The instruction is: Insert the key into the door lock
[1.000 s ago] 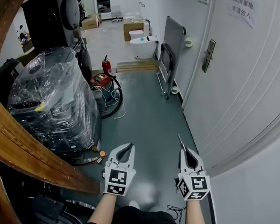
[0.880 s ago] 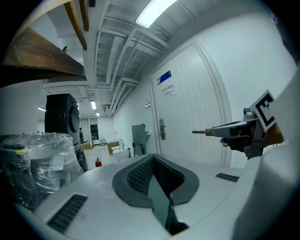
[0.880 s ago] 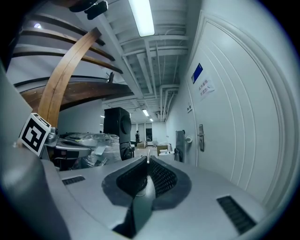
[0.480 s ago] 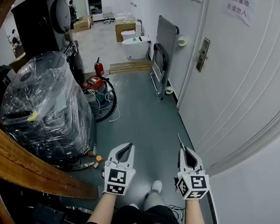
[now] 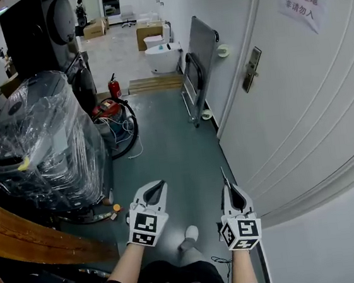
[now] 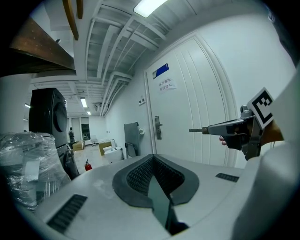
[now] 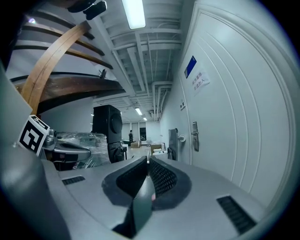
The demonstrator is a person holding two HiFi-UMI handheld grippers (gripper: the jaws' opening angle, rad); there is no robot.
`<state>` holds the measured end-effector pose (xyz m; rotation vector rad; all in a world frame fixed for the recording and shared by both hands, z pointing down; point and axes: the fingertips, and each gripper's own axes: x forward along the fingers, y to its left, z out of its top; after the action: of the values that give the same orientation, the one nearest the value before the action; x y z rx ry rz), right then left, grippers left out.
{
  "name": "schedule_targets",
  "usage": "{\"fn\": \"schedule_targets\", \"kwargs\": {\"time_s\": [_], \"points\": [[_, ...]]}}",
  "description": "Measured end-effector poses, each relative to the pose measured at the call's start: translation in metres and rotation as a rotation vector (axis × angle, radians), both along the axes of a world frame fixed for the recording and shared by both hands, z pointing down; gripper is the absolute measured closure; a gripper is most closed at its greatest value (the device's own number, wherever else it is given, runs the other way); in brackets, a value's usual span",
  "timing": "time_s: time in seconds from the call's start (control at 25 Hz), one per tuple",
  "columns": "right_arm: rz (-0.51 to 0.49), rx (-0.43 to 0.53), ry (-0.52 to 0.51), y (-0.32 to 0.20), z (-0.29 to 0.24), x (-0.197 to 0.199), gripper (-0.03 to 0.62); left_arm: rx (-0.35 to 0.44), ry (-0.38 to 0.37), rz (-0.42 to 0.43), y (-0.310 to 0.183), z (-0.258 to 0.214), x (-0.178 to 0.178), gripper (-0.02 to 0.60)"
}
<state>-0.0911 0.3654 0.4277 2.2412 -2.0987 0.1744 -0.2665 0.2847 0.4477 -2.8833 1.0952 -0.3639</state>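
Note:
The door lock (image 5: 251, 69), a metal plate with a handle, sits on the white door (image 5: 298, 92) ahead on the right; it also shows in the left gripper view as the lock (image 6: 158, 127) and in the right gripper view as the lock (image 7: 194, 136). My right gripper (image 5: 228, 186) is shut on the key (image 5: 223, 175), whose thin blade points forward, well short of the lock. From the left gripper view the key (image 6: 197, 131) sticks out of the right gripper's tips. My left gripper (image 5: 159, 185) hangs beside it, shut and holding nothing.
A plastic-wrapped machine (image 5: 41, 147) fills the left side, with a red vacuum and hose (image 5: 107, 111) and a fire extinguisher (image 5: 114, 86) behind it. A grey folded cart (image 5: 196, 59) leans on the wall before the door. A wooden beam (image 5: 23, 237) curves at lower left.
The person has walked forward along the corridor, so the door and lock sit nearer and lower in view. Both grippers keep the same pose, the key still in the right one.

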Motion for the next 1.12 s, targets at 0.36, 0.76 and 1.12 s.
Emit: {"fn": "schedule_targets", "kwargs": {"time_s": [0.36, 0.76, 1.12], "points": [[0.004, -0.042, -0.003, -0.058, 0.02, 0.033, 0.514, -0.026, -0.035, 0.023, -0.058, 0.019, 0.035, 0.569], [-0.002, -0.043, -0.008, -0.141, 0.02, 0.099, 0.514, -0.036, -0.053, 0.025, -0.133, 0.021, 0.101, 0.569], [-0.027, -0.035, -0.032, -0.202, 0.02, 0.161, 0.514, -0.022, -0.072, 0.021, -0.187, 0.017, 0.17, 0.569]]}}
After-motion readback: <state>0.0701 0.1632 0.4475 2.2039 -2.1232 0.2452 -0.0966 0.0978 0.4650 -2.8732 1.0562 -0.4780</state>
